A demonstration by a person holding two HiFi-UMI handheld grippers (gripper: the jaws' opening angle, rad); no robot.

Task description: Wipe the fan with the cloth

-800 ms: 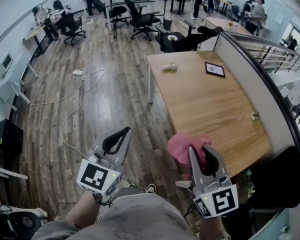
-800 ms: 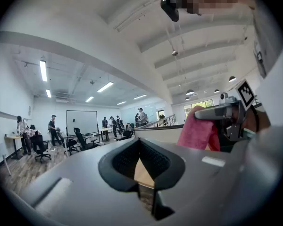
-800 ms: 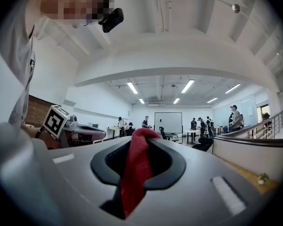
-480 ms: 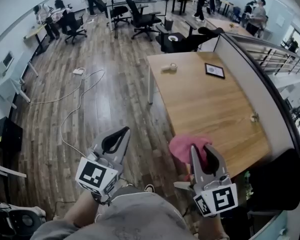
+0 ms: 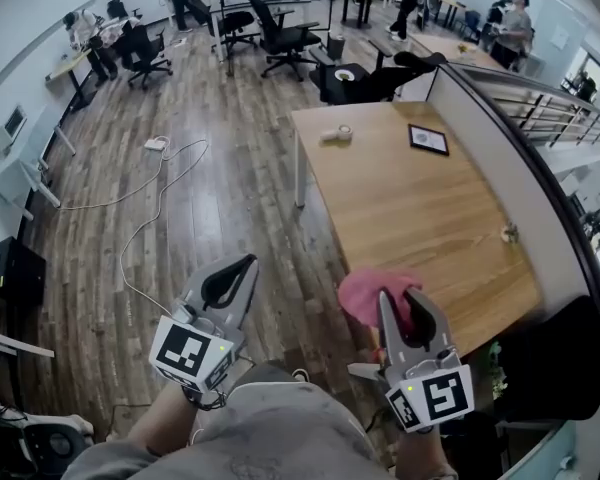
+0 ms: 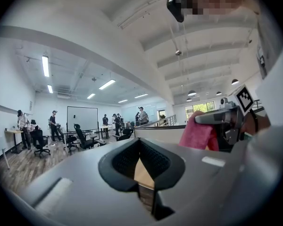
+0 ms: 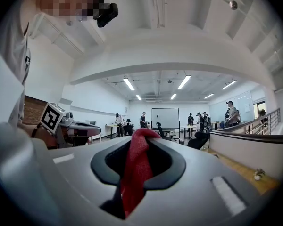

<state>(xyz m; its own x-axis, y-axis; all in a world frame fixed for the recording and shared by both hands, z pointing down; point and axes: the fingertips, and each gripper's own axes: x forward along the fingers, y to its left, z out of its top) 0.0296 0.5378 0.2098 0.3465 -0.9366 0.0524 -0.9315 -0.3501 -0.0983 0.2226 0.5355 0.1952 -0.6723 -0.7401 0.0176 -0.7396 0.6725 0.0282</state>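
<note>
We list: right gripper [image 5: 398, 298], jaws clamped on pink cloth [image 5: 360, 293]; left gripper [image 5: 246, 263], jaws closed, empty (both where they were a moment ago).

- cloth [image 5: 365, 293]: plain pink-red
- left gripper [image 5: 248, 263] & right gripper [image 5: 400, 300]: grey bodies, black jaw lining, cubes w/ b&w square markers
- table [image 5: 410, 208]: light wood grain
- floor [image 5: 220, 198]: dark brown planks, streaky
- office chairs [image 5: 280, 36]: black
</note>
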